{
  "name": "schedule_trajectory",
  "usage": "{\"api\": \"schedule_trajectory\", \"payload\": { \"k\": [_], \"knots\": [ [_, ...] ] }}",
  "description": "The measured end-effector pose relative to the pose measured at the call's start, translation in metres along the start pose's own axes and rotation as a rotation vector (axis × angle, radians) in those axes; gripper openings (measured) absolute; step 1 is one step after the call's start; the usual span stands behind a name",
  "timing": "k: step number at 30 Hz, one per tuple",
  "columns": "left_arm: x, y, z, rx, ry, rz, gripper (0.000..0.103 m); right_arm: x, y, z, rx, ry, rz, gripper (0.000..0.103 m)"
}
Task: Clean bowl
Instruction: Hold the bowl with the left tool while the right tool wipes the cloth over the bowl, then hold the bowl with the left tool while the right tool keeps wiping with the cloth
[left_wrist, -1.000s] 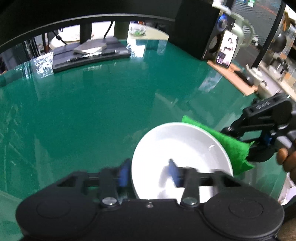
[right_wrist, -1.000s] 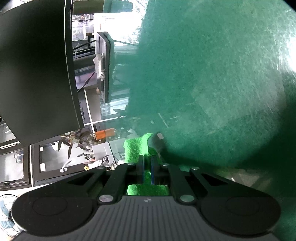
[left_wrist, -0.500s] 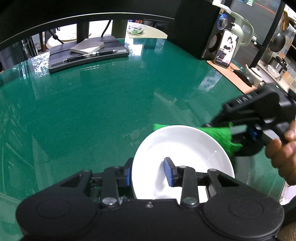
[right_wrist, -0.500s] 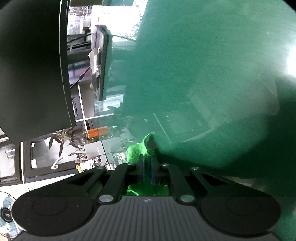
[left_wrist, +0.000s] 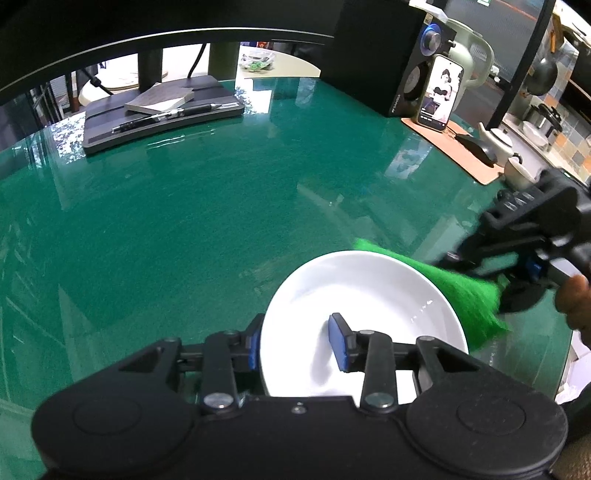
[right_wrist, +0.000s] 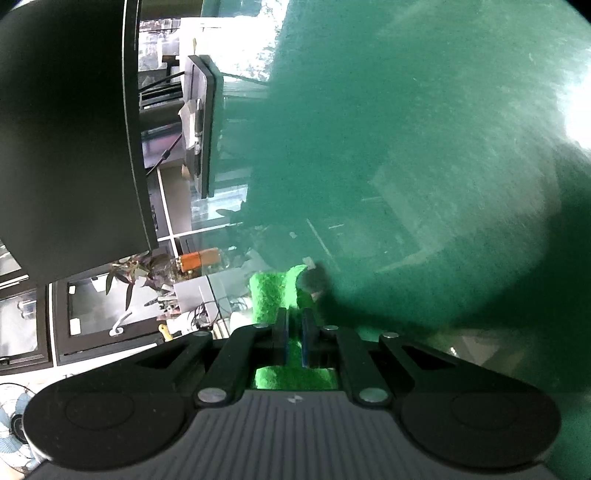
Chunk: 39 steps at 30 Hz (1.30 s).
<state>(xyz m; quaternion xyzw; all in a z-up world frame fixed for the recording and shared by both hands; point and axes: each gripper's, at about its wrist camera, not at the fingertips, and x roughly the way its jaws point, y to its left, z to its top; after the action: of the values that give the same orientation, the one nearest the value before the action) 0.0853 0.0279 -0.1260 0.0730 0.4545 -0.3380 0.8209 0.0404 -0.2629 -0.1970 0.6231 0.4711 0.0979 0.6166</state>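
White porcelain fills the near part of the left wrist view: one bowl (left_wrist: 364, 295) sits near the desk's (left_wrist: 207, 206) front edge, and the left gripper (left_wrist: 295, 345) reaches forward over the rim. Its two blue-padded fingers (left_wrist: 338, 347) are clamped on the bowl's near wall, one pad outside the rim at the left, the other inside the basin. To the right, the right gripper (left_wrist: 491, 284) comes in from the desk's right side, tilted downward toward the bowl, with part of a hand (left_wrist: 574, 302) behind it. It carries one green cloth (left_wrist: 467, 295), blurred, which lies against the outside of the bowl's far right rim. Toward the far edge stands a dark monitor base (left_wrist: 159, 114) bearing one notebook (left_wrist: 160, 98) and two pens (left_wrist: 173, 116). At the far right corner are one speaker (left_wrist: 391, 55), one phone (left_wrist: 439, 94) propped upright, and one mouse (left_wrist: 476, 147) on a brown mat (left_wrist: 454, 151).

Rolled sideways, the right wrist view shows the desk (right_wrist: 406, 147) as a green wall across the right half. The right gripper (right_wrist: 294, 328) has its two fingers pressed close together on the green cloth (right_wrist: 273, 291), which bunches up beyond the tips and also shows behind them. The bowl is not visible in this view. A monitor's (right_wrist: 66, 129) dark back fills the upper left.
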Motion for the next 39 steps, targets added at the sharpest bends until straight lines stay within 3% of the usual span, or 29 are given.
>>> {"api": "schedule_trajectory", "payload": {
  "k": [5,16,25,34,39],
  "knots": [
    [0.001,0.000,0.000,-0.001,0.002,0.001,0.036,0.023,0.018,0.008,-0.046,0.021,0.026,0.008],
    [0.003,-0.001,0.005,0.027,0.006,-0.009,0.038,-0.013,-0.010,-0.004,0.031,0.018,0.012,0.008],
    [0.005,-0.004,0.006,0.041,0.019,-0.006,0.040,0.037,0.017,0.016,-0.058,0.072,0.036,0.008],
    [0.009,-0.006,0.009,0.083,0.024,-0.022,0.045,-0.014,-0.011,-0.007,0.043,0.007,0.077,0.008],
    [0.011,-0.007,0.010,0.106,0.027,-0.031,0.046,-0.018,-0.020,-0.013,0.077,-0.018,0.094,0.008]
  ]
}}
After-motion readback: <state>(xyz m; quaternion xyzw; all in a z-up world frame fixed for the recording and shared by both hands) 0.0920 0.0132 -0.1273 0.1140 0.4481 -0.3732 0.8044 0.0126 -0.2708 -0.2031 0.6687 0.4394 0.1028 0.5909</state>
